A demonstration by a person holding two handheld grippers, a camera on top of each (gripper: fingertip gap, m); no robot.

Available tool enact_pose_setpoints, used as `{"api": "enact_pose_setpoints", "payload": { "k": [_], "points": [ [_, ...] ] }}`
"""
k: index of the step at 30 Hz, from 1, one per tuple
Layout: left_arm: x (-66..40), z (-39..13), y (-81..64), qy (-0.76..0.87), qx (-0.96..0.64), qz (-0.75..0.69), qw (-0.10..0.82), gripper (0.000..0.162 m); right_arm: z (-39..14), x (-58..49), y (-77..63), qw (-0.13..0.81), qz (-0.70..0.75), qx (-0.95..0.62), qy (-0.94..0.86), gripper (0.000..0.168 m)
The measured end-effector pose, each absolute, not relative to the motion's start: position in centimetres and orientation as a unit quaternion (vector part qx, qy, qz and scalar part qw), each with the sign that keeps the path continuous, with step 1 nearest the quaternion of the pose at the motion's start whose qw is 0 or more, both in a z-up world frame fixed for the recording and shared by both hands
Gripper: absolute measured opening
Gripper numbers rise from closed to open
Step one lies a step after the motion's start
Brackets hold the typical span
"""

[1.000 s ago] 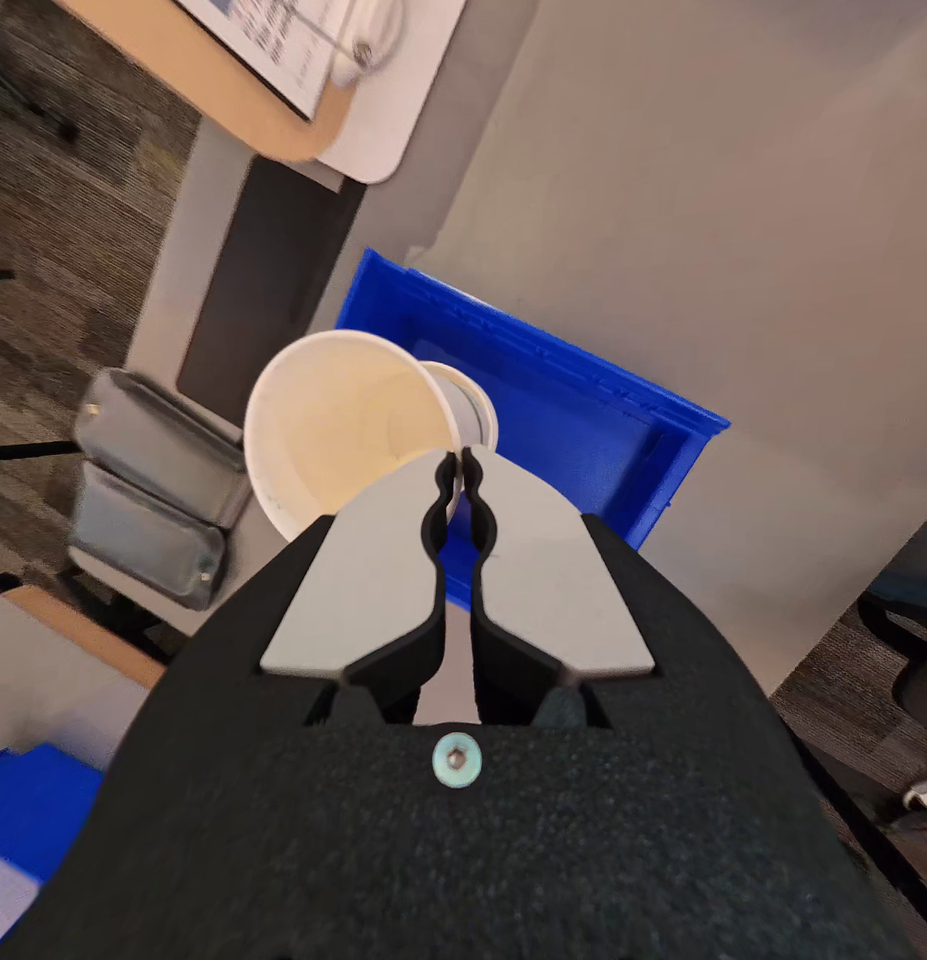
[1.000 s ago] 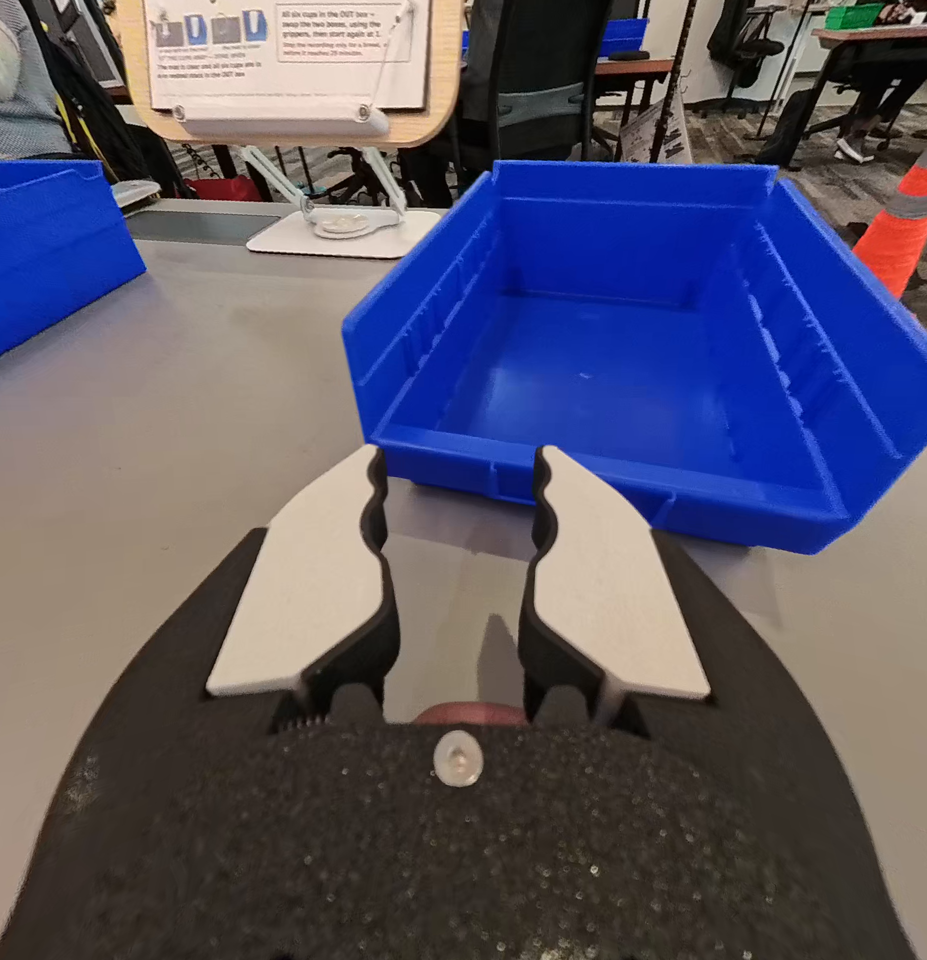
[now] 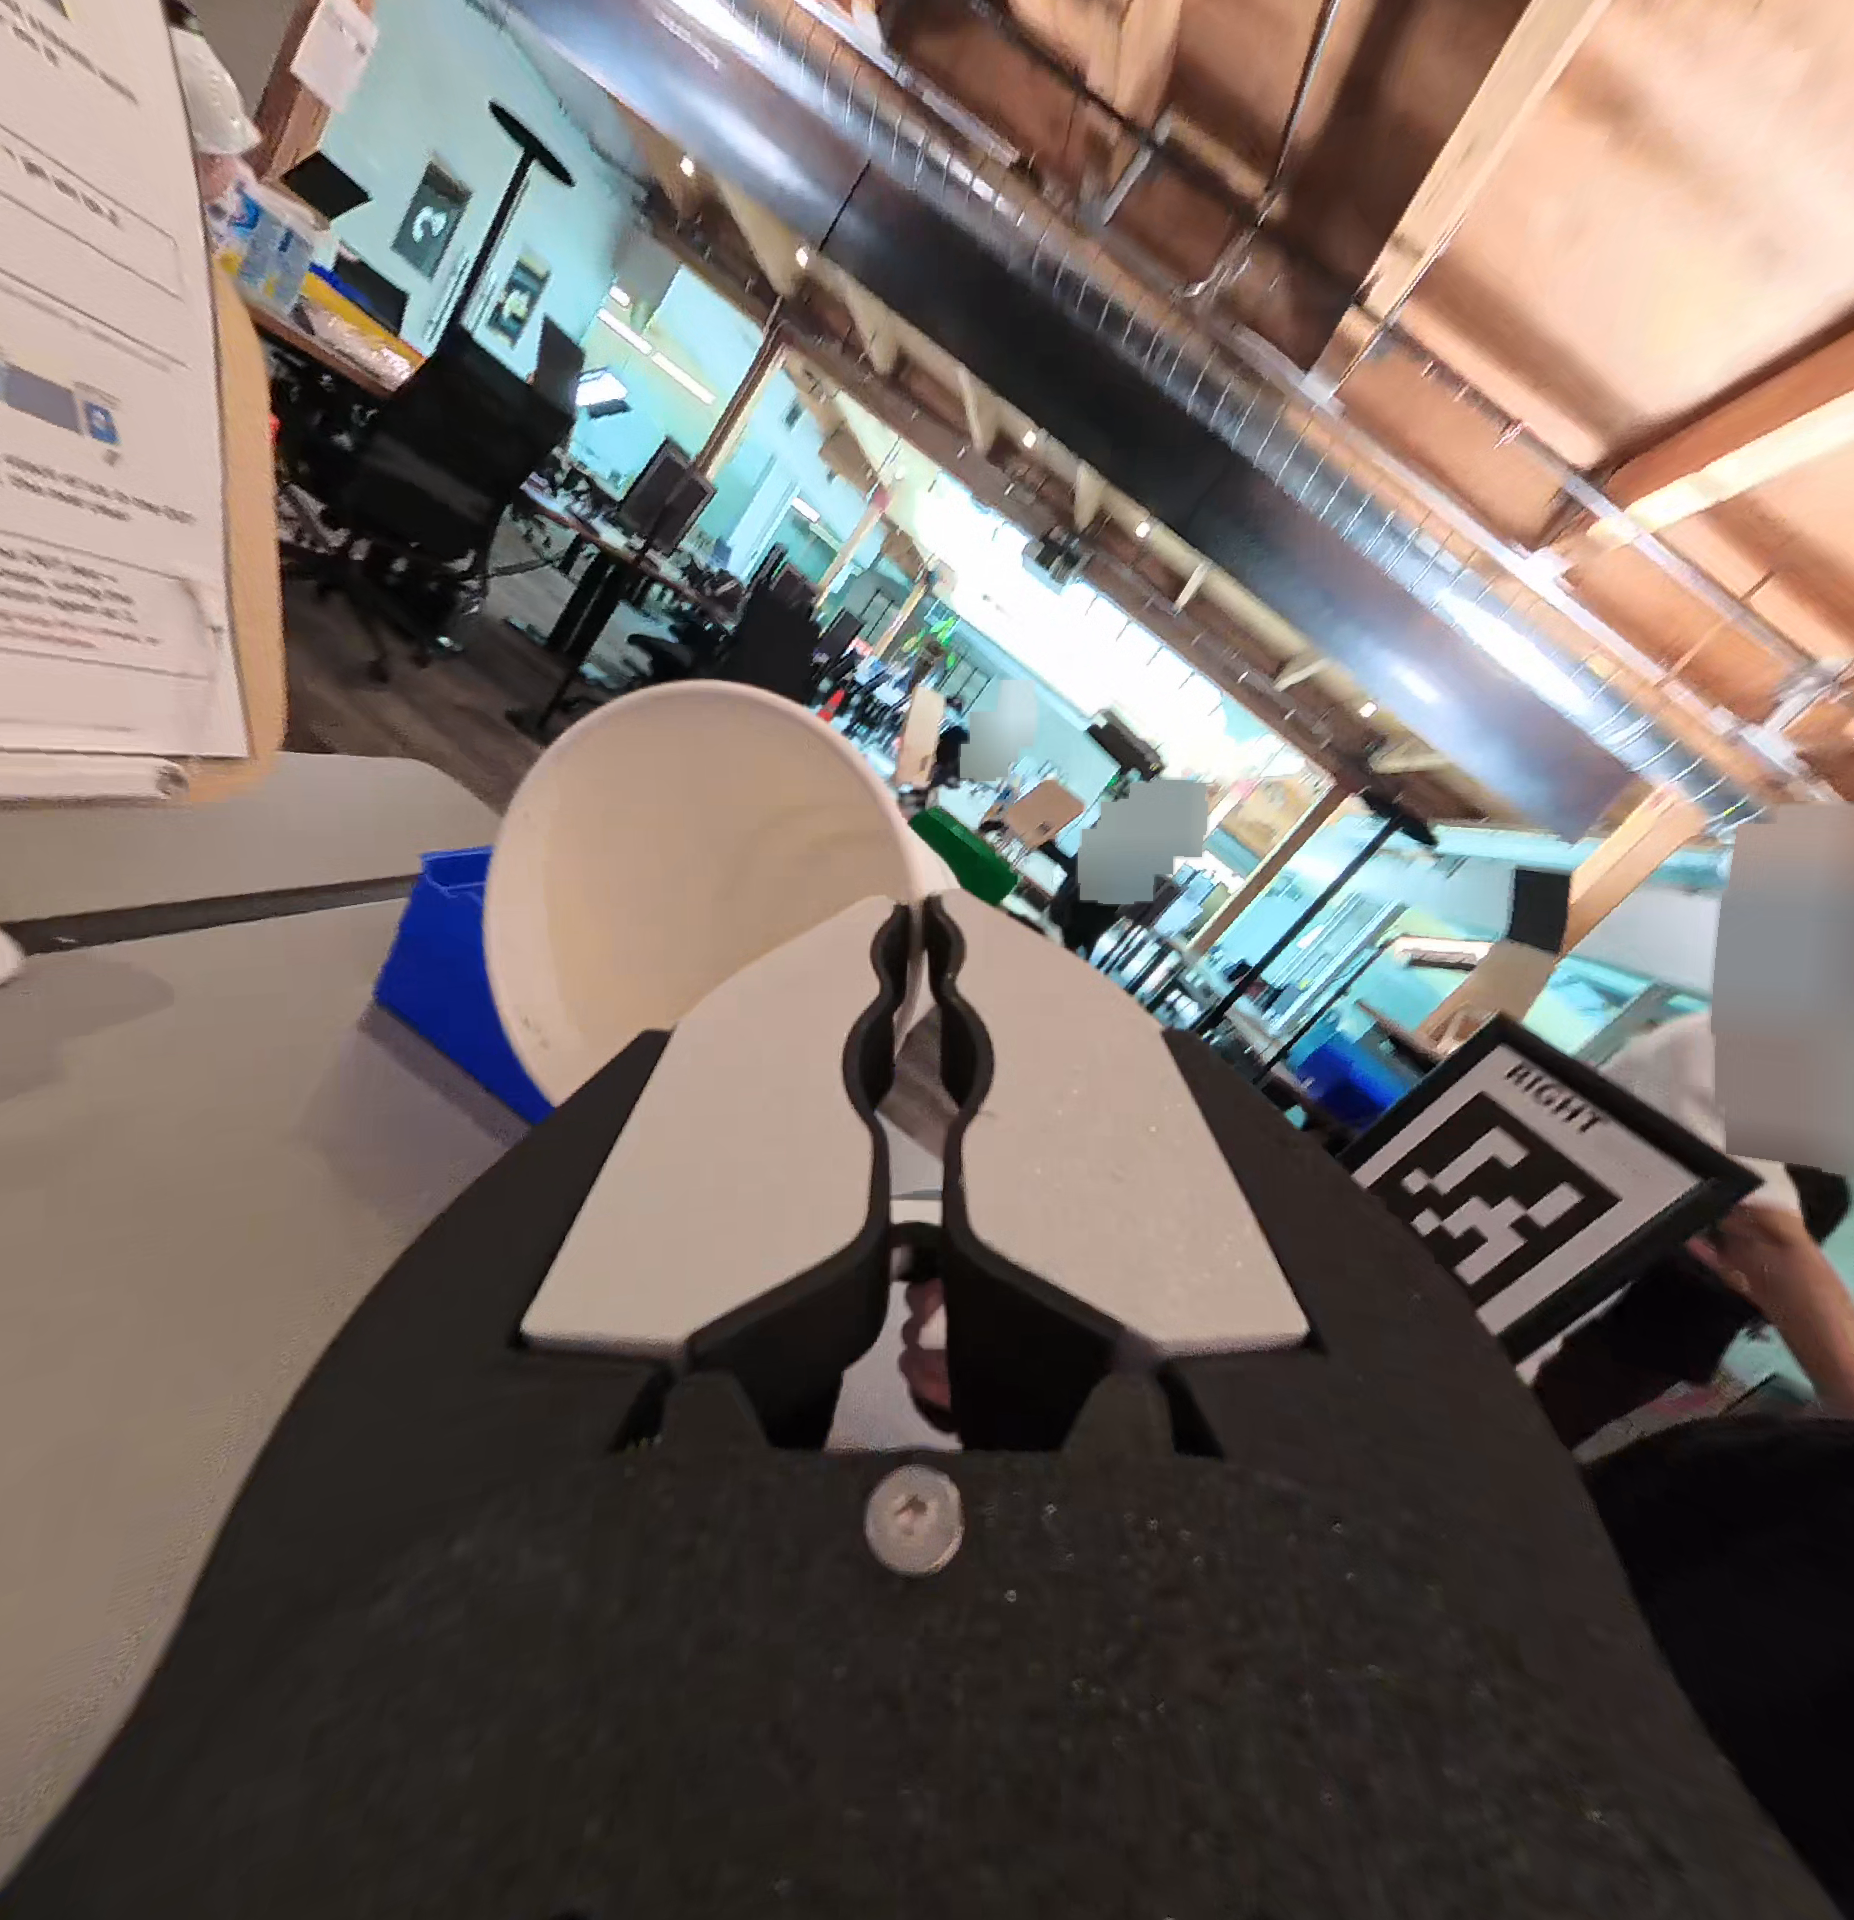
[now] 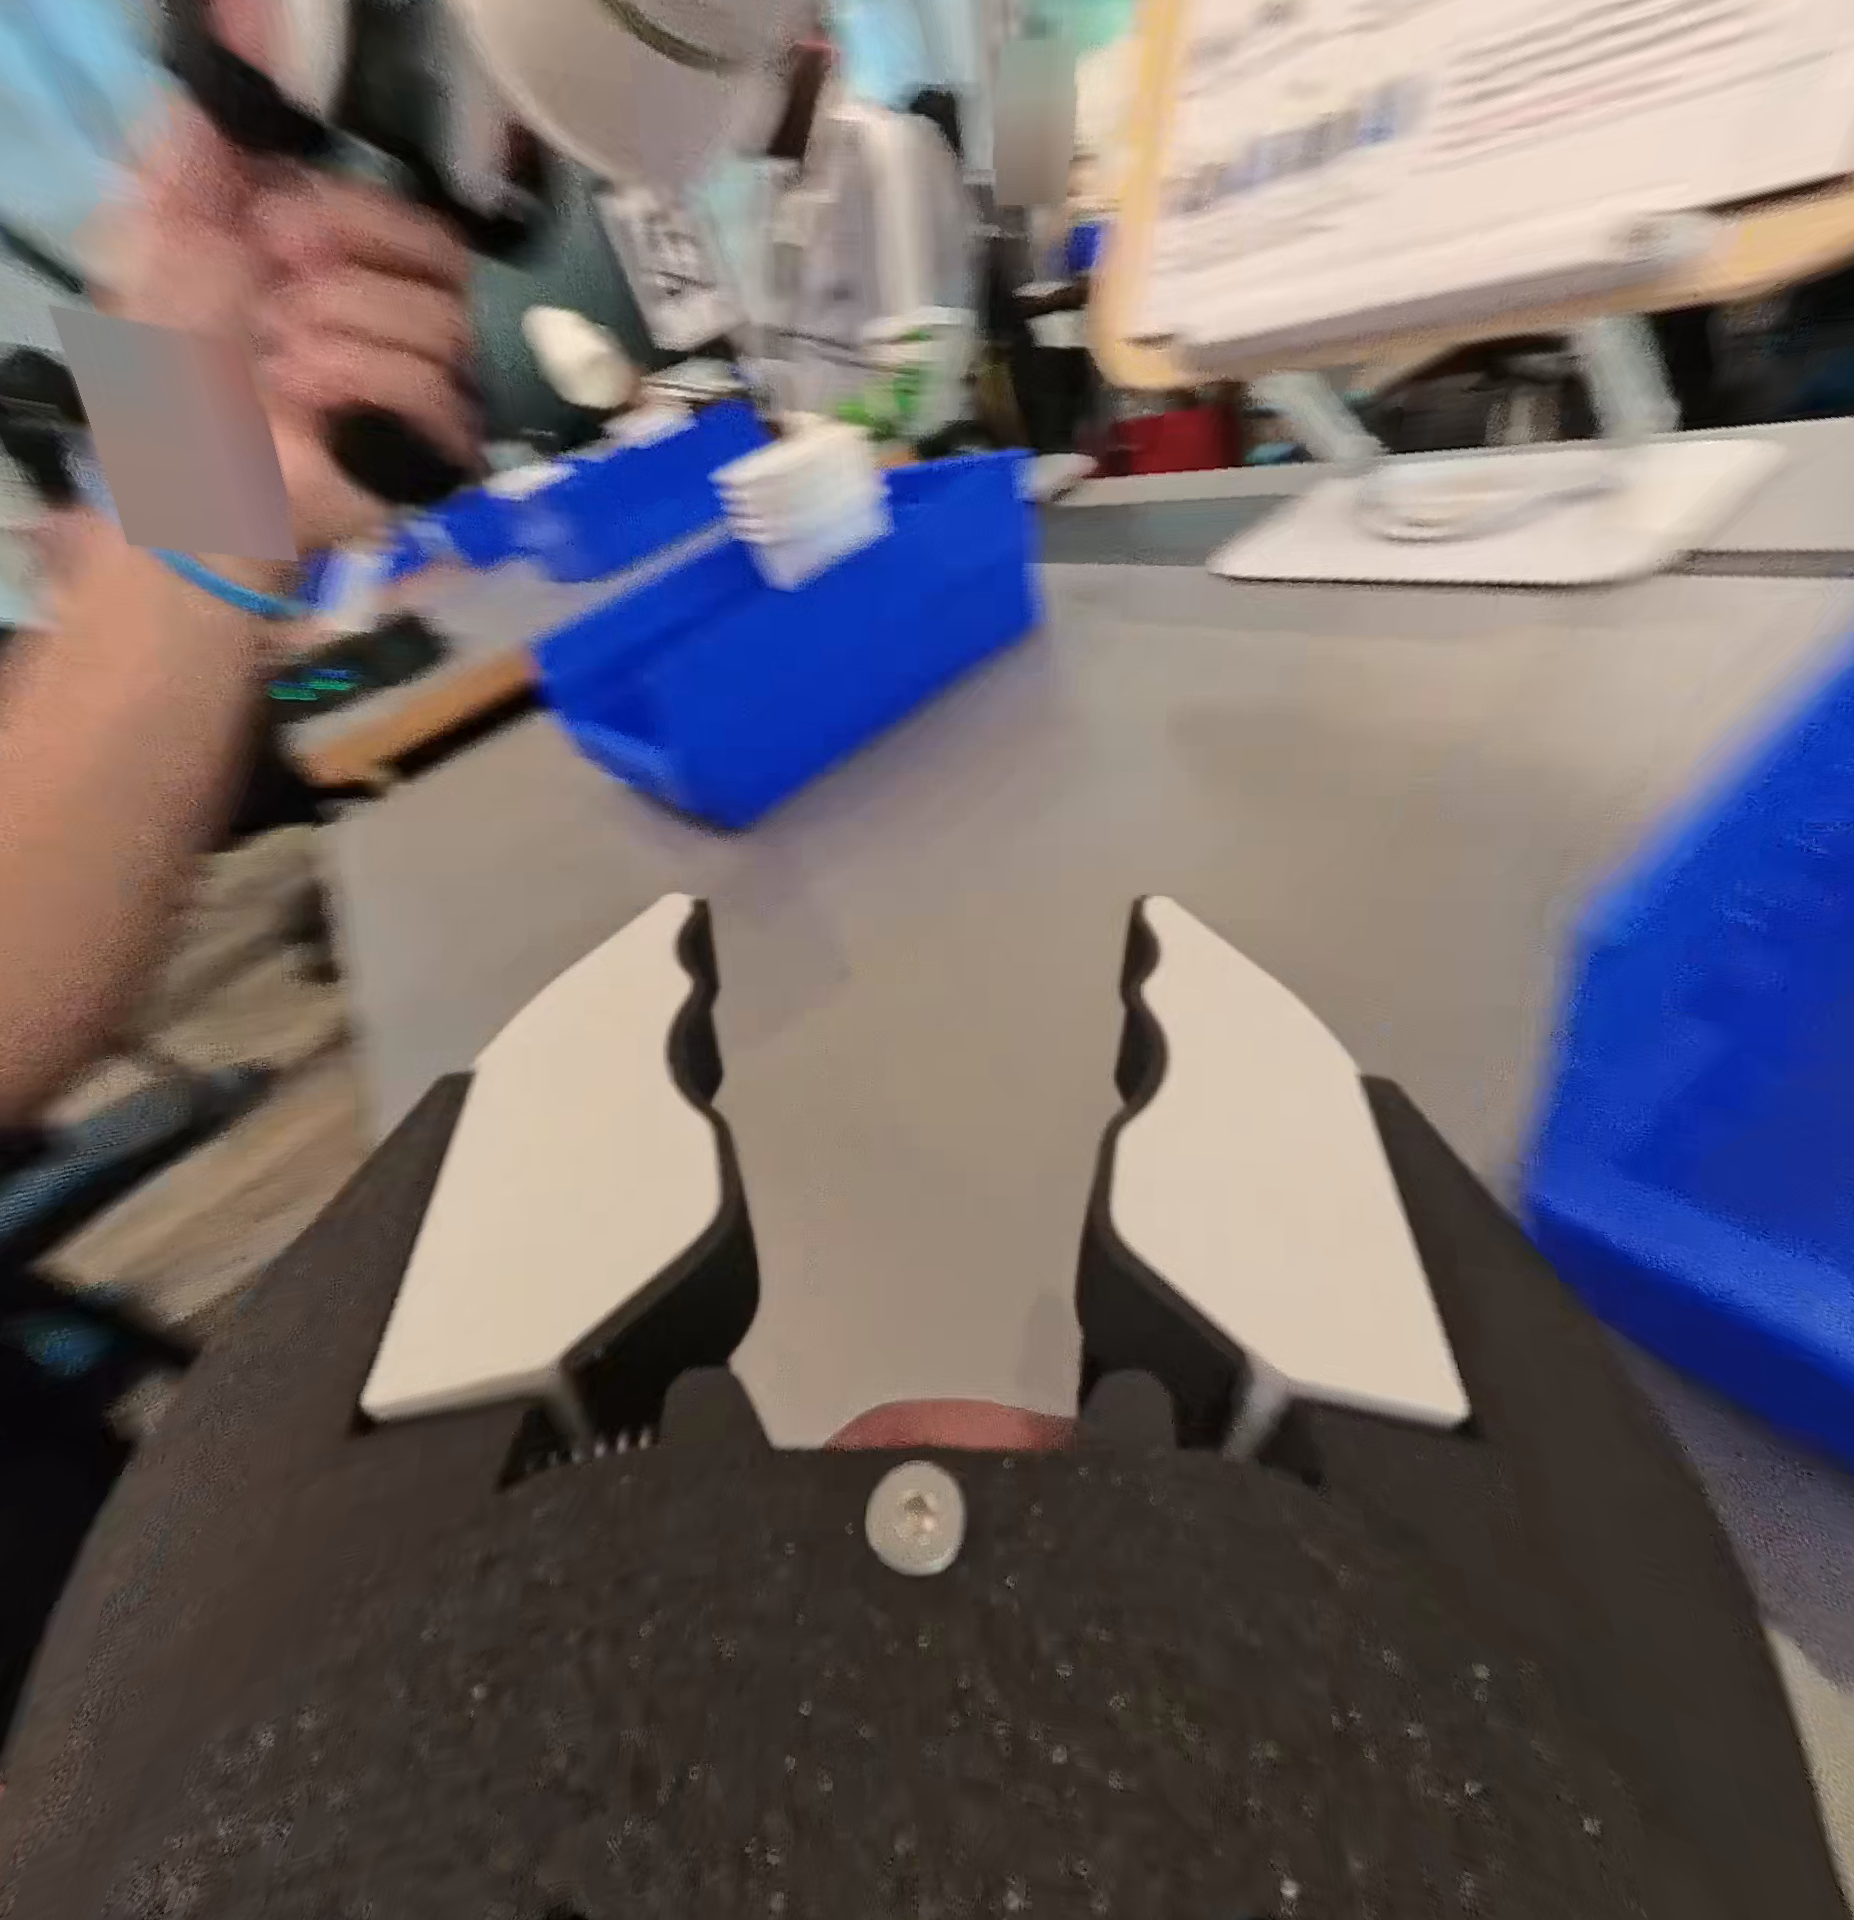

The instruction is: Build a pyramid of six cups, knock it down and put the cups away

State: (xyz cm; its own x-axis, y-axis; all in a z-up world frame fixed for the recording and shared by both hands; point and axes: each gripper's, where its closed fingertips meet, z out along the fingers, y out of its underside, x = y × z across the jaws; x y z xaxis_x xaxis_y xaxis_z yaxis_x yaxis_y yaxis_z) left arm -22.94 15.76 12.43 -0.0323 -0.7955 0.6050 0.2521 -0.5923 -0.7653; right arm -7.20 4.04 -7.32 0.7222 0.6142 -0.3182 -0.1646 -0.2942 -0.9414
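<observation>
My left gripper (image 3: 918,916) is shut on the rim of a white paper cup (image 3: 684,883). It holds the cup in the air, tilted, with the mouth facing the camera. A blue bin (image 3: 435,956) shows behind the cup on the grey table (image 3: 175,1195). My right gripper (image 4: 918,914) is open and empty, low over the grey table (image 4: 1214,779). In the blurred right wrist view, a stack of white cups (image 4: 809,509) stands in a blue bin (image 4: 798,675) at the far left. A second blue bin (image 4: 1733,1091) is close on the right.
A clipboard stand with a printed sheet (image 3: 81,416) stands at the back of the table; it also shows in the right wrist view (image 4: 1474,156) with its white base (image 4: 1474,509). A person's hand (image 4: 331,312) is at the left. The right gripper's marker plate (image 3: 1525,1174) shows at the right.
My left gripper has tipped up from over the blue bin and now points toward the ceiling, the cup still in it. My right gripper has swung left off the empty bin and opened wider.
</observation>
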Motion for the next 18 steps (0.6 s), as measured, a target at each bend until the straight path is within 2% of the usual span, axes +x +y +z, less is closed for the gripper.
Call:
{"api": "enact_pose_setpoints", "payload": {
  "k": [2, 4, 8, 11, 15, 18],
  "points": [
    [-22.4, 11.2, 15.2, 0.217, -0.572, -0.695, 0.379, 0.002, -5.1, -9.2, 4.7, 0.573, 0.385, -0.700, -0.182, 0.091],
    [-22.0, 10.3, 14.7, 0.204, -0.565, -0.706, 0.375, 0.002, -2.8, -10.0, 6.2, 0.594, 0.393, -0.671, -0.203, 0.093],
    [-21.1, 8.9, 13.9, 0.194, -0.564, -0.715, 0.364, 0.002, 0.3, -10.4, 10.2, 0.584, 0.437, -0.650, -0.212, 0.110],
    [-20.4, 8.5, 13.4, 0.195, -0.567, -0.715, 0.359, 0.002, 2.1, -11.3, 11.9, 0.579, 0.464, -0.634, -0.216, 0.112],
    [-19.3, 8.0, 12.7, 0.212, -0.572, -0.709, 0.353, 0.002, 3.1, -12.6, 12.9, 0.584, 0.471, -0.623, -0.222, 0.107],
    [-18.8, 7.7, 12.4, 0.219, -0.573, -0.709, 0.347, 0.002, 3.2, -12.9, 12.9, 0.579, 0.479, -0.618, -0.232, 0.077]
  ]
}}
